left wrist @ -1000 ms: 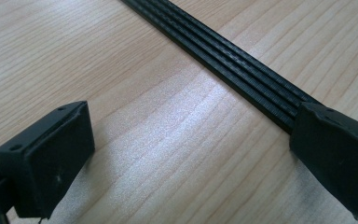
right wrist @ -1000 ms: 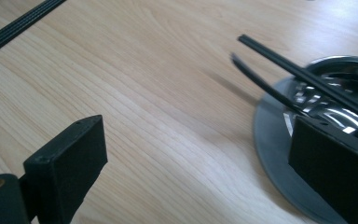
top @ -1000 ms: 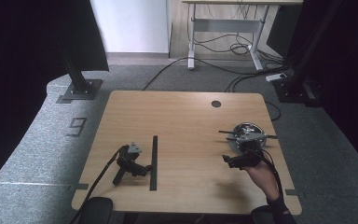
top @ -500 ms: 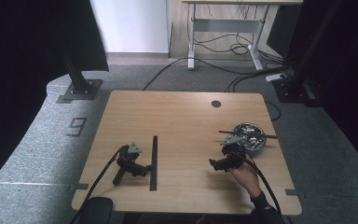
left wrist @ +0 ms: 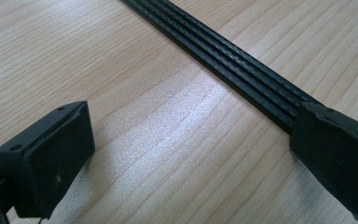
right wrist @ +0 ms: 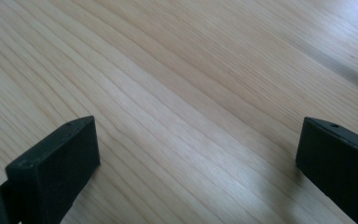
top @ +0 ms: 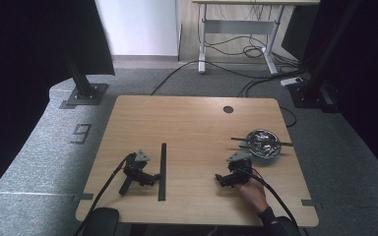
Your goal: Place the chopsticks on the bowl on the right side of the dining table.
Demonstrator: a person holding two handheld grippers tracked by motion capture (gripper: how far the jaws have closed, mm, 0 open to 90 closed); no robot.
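Black ribbed strip is lying flat on the bench, just beside the left claw, which is resting released. Right claw, hand-held, is hovering released near a metal bowl.

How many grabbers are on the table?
2. The left gripper lies by the black strip, no hand on it. The right gripper is held by a hand, near the metal bowl.
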